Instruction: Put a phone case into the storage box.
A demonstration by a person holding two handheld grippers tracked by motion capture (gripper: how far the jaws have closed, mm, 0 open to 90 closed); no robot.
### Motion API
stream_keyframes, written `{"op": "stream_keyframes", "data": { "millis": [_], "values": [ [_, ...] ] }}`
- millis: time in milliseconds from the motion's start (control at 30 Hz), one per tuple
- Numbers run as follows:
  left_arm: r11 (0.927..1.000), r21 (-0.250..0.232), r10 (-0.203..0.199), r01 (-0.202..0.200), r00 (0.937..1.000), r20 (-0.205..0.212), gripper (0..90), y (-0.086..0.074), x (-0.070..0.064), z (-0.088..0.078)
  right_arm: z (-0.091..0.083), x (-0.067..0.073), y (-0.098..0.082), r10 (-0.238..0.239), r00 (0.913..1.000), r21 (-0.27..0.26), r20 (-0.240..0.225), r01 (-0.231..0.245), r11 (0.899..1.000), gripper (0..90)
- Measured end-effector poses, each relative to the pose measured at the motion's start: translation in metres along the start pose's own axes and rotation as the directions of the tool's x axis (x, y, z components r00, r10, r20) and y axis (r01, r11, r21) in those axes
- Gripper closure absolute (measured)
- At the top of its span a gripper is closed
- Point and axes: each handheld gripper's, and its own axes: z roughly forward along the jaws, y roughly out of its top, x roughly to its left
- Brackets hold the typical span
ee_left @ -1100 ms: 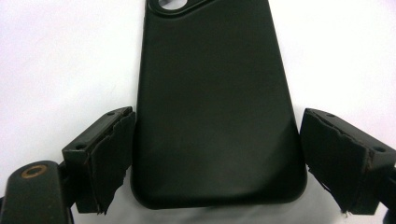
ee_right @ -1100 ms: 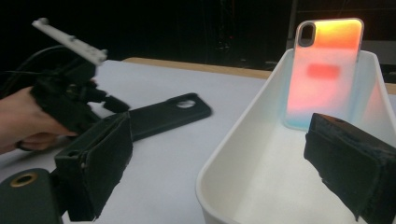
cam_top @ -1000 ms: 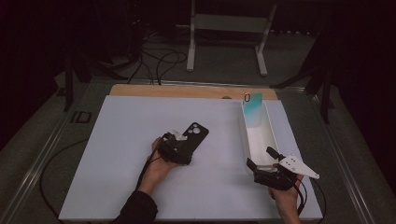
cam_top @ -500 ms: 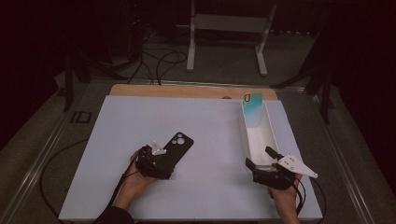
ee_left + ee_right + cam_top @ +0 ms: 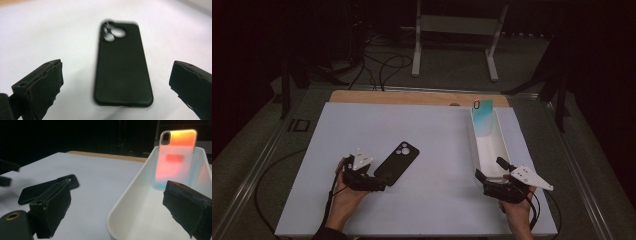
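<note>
The black phone case (image 5: 396,162) lies free on the bench (image 5: 432,145) before the left gripper (image 5: 379,184), whose jaws have just been opening wide, while the right gripper (image 5: 492,172) waits apart at the white tray (image 5: 499,150), so putting it in seems left.

Both claws (image 5: 379,185) (image 5: 492,175) agape, empty

Blk phone case (image 5: 123,65), white tray (image 5: 475,145)

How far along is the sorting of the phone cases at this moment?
One colourful case already stands against the far end of the white tray. The black case lies flat on the white board; the left gripper, jaws just opened, has let go of it. The right gripper waits open at the tray's near end. The black case is not yet in the tray.
</note>
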Motion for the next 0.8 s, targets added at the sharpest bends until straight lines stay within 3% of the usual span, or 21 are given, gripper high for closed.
{"op": "stream_keyframes", "data": {
  "millis": [133, 267, 400, 433, 600, 800],
  "values": [
    [0.9955, -0.093, -0.018, 0.017, 0.9997, -0.015, 0.0, -0.007, 0.010, -0.029, 0.000, -0.001, 0.000, -0.002, 1.0000, 0.001, -0.006, 0.002, 1.000, 7.9],
    [0.9907, -0.136, -0.011, 0.006, 0.9993, -0.037, 0.0, -0.016, 0.017, -0.051, -0.001, -0.001, 0.000, -0.009, 0.9999, -0.005, -0.005, 0.009, 1.000, 7.9],
    [0.9895, -0.144, -0.002, -0.006, 0.9984, -0.056, 0.0, -0.021, 0.020, -0.059, -0.003, -0.001, 0.000, -0.012, 0.9999, -0.017, -0.012, 0.012, 1.000, 9.2],
    [0.9877, -0.156, -0.012, 0.001, 0.9977, -0.067, 0.0, -0.028, 0.024, -0.066, -0.003, -0.001, 0.000, -0.012, 0.9999, -0.017, -0.012, 0.012, 1.000, 9.2],
    [0.9848, -0.173, -0.032, 0.017, 0.9958, -0.086, 0.0, -0.034, 0.031, -0.075, -0.008, -0.002, 0.002, -0.008, 0.9999, -0.015, -0.011, 0.008, 1.000, 8.8],
    [0.9893, -0.141, -0.052, 0.038, 0.9939, -0.097, 0.0, -0.034, 0.037, -0.079, -0.010, 0.002, 0.004, -0.030, 0.9995, 0.006, -0.002, 0.030, 1.000, 8.8]
  ]
}}
